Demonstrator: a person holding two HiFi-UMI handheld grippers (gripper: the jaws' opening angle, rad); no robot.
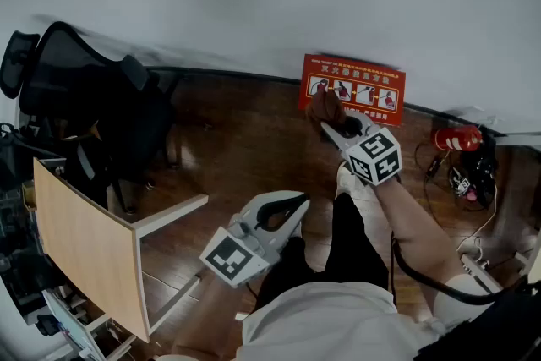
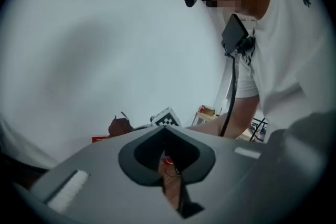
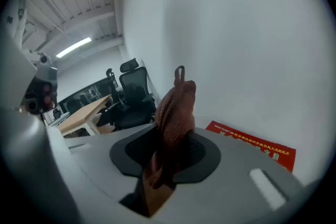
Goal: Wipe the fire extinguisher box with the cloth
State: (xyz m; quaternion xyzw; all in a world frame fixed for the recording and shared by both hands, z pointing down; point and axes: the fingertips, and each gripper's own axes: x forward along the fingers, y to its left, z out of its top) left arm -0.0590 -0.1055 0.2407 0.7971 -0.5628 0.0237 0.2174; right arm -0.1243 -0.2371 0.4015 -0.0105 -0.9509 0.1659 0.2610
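The red fire extinguisher box [image 1: 359,89] stands against the white wall, with white pictograms on its front. My right gripper [image 1: 333,125] is shut on a brown cloth [image 1: 325,106], which sits in front of the box's lower left corner; contact cannot be told. In the right gripper view the cloth [image 3: 176,110] rises upright from the gripper [image 3: 172,136], with the box [image 3: 254,144] low at the right. My left gripper [image 1: 297,205] hangs lower, over the person's lap, shut and holding nothing. The left gripper view shows that gripper [image 2: 164,131], the cloth [image 2: 119,126] and the box [image 2: 100,139] far off.
A red fire extinguisher [image 1: 456,138] lies on the wooden floor at the right among cables [image 1: 469,182]. A black office chair [image 1: 93,97] and a wooden desk [image 1: 84,241] stand at the left. The person's dark trouser legs [image 1: 347,241] are below the grippers.
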